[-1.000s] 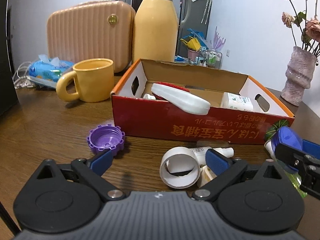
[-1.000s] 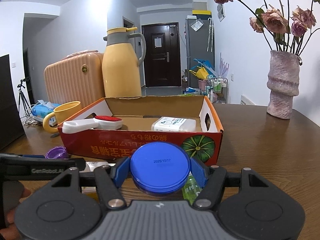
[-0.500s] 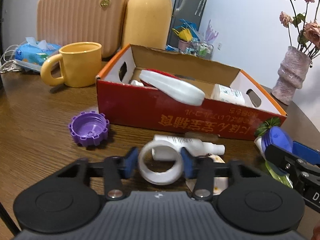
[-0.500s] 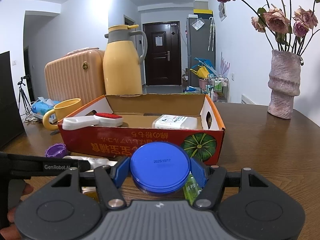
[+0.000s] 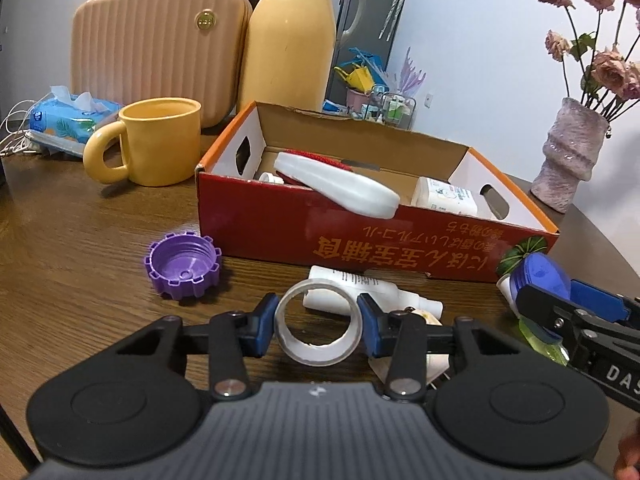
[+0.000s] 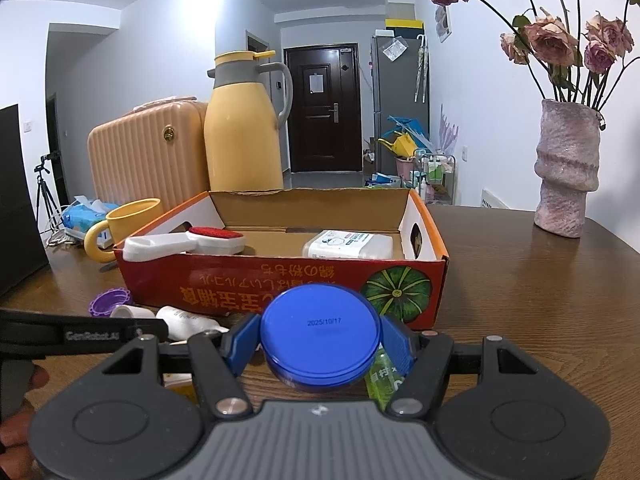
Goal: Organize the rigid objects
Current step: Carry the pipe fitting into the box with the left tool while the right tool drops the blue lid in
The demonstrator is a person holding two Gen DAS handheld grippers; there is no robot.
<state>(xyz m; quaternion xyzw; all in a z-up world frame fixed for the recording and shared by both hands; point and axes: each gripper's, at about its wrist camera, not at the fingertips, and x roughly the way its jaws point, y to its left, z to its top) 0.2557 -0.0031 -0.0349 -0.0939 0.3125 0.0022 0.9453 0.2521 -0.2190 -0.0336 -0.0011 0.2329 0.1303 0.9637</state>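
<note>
My left gripper (image 5: pixel 319 323) is shut on a white tape ring (image 5: pixel 319 344) and holds it above the table in front of the red cardboard box (image 5: pixel 360 236). My right gripper (image 6: pixel 319 340) is shut on a round blue-lidded jar (image 6: pixel 319 330), also held before the box (image 6: pixel 280 280); it also shows in the left wrist view (image 5: pixel 538 276). In the box lie a white and red brush (image 5: pixel 336 188) and a white packet (image 5: pixel 446 196). A purple cap (image 5: pixel 183 265), a white bottle (image 5: pixel 360 290) and a green packet (image 6: pixel 384 376) lie on the table.
A yellow mug (image 5: pixel 156 140), a yellow thermos jug (image 5: pixel 290 36), a peach case (image 5: pixel 156 44) and a tissue pack (image 5: pixel 68 118) stand behind and left of the box. A pink vase with dried roses (image 6: pixel 566 168) stands at the right on the wooden table (image 6: pixel 540 300).
My left gripper closed on the white tape ring and lifted it off the table. The right gripper kept hold of the blue-lidded jar and rose slightly.
</note>
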